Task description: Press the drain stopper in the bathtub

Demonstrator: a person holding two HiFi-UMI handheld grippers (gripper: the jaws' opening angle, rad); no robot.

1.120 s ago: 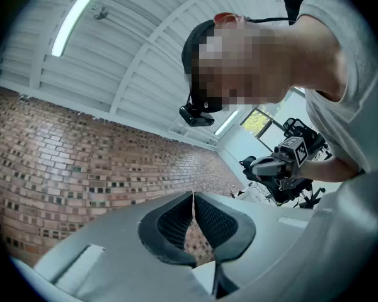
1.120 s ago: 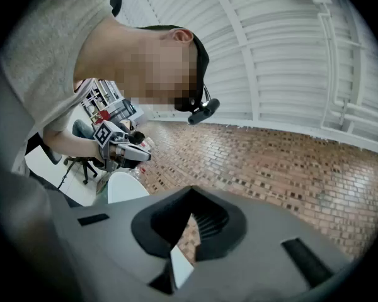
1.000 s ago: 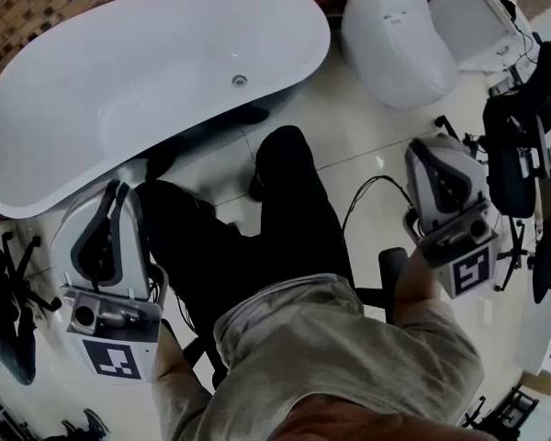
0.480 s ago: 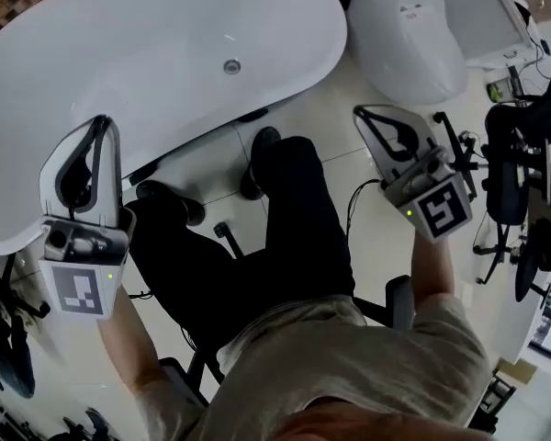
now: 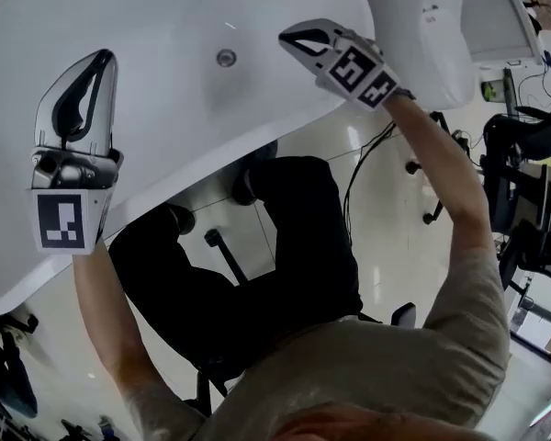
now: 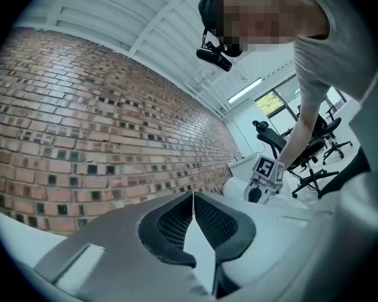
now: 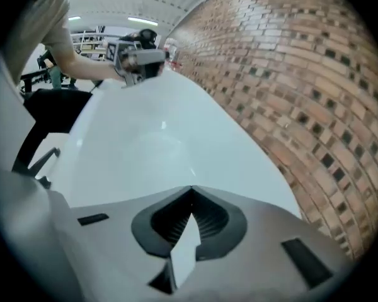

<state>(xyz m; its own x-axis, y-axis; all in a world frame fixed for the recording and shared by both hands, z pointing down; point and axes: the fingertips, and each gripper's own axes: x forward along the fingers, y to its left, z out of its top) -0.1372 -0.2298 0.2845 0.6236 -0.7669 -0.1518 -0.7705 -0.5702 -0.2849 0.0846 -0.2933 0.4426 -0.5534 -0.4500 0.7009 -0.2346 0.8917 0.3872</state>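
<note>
The white bathtub [image 5: 165, 16] fills the upper left of the head view, and its round metal drain stopper [image 5: 225, 58] lies on the tub floor. My right gripper [image 5: 287, 38] hangs over the tub's near rim, just right of the stopper and apart from it, with its jaws shut and nothing between them. My left gripper [image 5: 104, 55] is held over the tub's left part, also shut and empty. The right gripper view looks along the tub's basin [image 7: 151, 143] past the right gripper's [image 7: 190, 187] closed tips. The left gripper [image 6: 193, 194] points at the brick wall.
A white rounded fixture [image 5: 422, 35] stands right of the tub. A brick wall [image 7: 302, 93] runs behind it. Office chairs and stands [image 5: 523, 173] crowd the right side. The person's black-trousered legs [image 5: 285, 246] are beside the tub's near rim.
Both grippers have moved forward over the tub. The right one swung far left, from beside the white fixture to just right of the stopper. Both jaws stayed shut.
</note>
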